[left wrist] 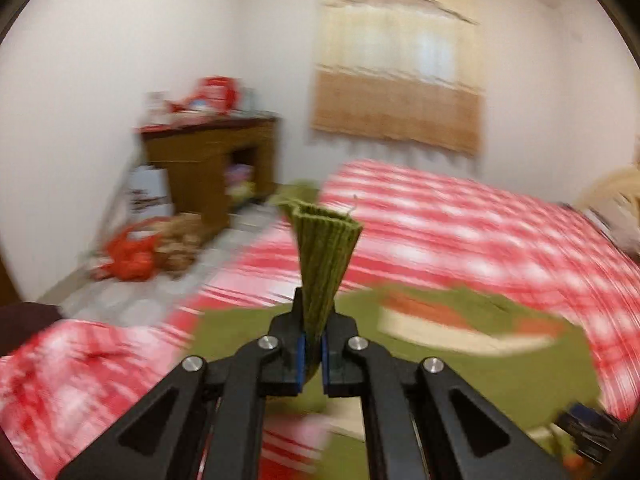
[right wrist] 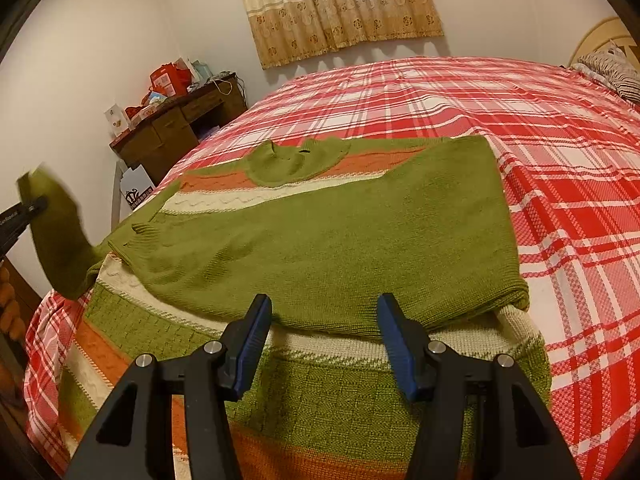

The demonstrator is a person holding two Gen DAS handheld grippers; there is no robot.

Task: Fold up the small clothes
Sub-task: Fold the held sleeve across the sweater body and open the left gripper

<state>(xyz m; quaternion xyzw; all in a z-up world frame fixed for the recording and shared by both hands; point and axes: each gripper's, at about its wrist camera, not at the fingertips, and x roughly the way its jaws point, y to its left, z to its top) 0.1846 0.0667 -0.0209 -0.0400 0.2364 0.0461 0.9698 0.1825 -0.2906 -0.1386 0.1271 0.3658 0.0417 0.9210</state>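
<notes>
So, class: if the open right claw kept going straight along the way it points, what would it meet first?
Most likely the green sweater spread on the checked bedspread. The right claw tilts down toward its near folded edge, nothing between, though the gap is hard to judge.

A home bedroom: a wide bed (right wrist: 520,128) covered by a red-and-white plaid sheet, a patterned beige curtain (right wrist: 336,4) on a plain white wall, and a cluttered dark wooden desk (right wrist: 176,124) standing in the corner.
</notes>
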